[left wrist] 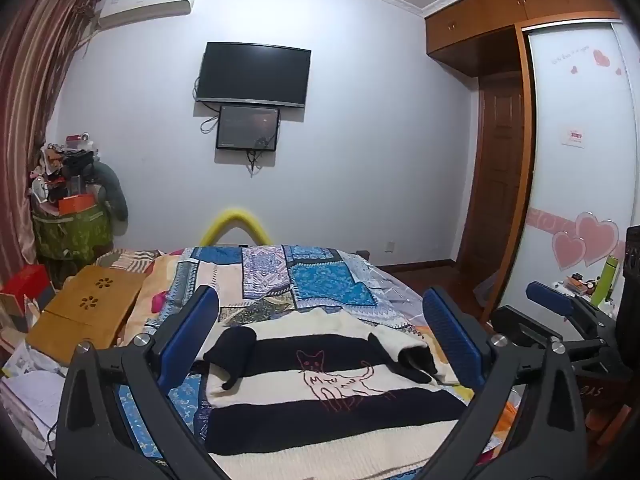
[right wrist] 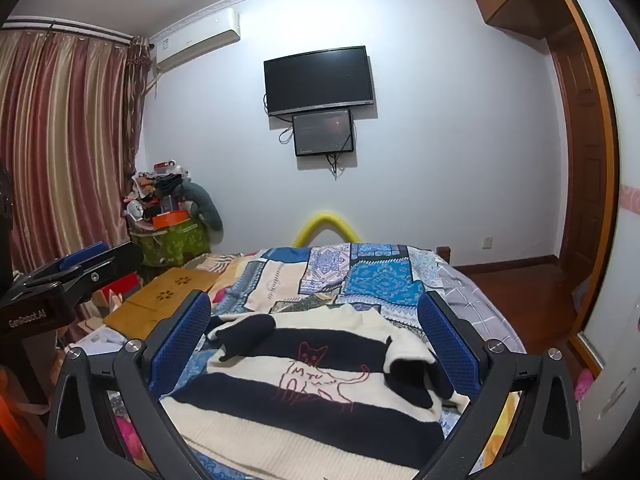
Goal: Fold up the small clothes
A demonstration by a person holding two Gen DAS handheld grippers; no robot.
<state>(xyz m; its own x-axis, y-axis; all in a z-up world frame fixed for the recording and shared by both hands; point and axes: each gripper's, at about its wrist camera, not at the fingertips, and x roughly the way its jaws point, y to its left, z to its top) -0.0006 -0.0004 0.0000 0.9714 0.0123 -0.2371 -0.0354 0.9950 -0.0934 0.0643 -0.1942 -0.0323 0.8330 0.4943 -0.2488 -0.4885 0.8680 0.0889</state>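
Note:
A small knit sweater (left wrist: 320, 400) with black and cream stripes and a red cat outline lies flat on the patchwork bedspread (left wrist: 304, 280). Both sleeves are folded in over its body. It also shows in the right wrist view (right wrist: 312, 400). My left gripper (left wrist: 320, 328) is open and empty, held above the sweater with a blue pad on each side. My right gripper (right wrist: 316, 332) is open and empty, also above the sweater. The right gripper also shows at the right edge of the left wrist view (left wrist: 560, 316), and the left gripper shows at the left of the right wrist view (right wrist: 80, 264).
A wooden lap desk (left wrist: 84, 312) lies on the bed's left side beside papers and a red box. A cluttered green bin (left wrist: 72, 232) stands in the corner by the curtain. A TV (left wrist: 254, 74) hangs on the far wall. A wardrobe (left wrist: 580, 160) stands right.

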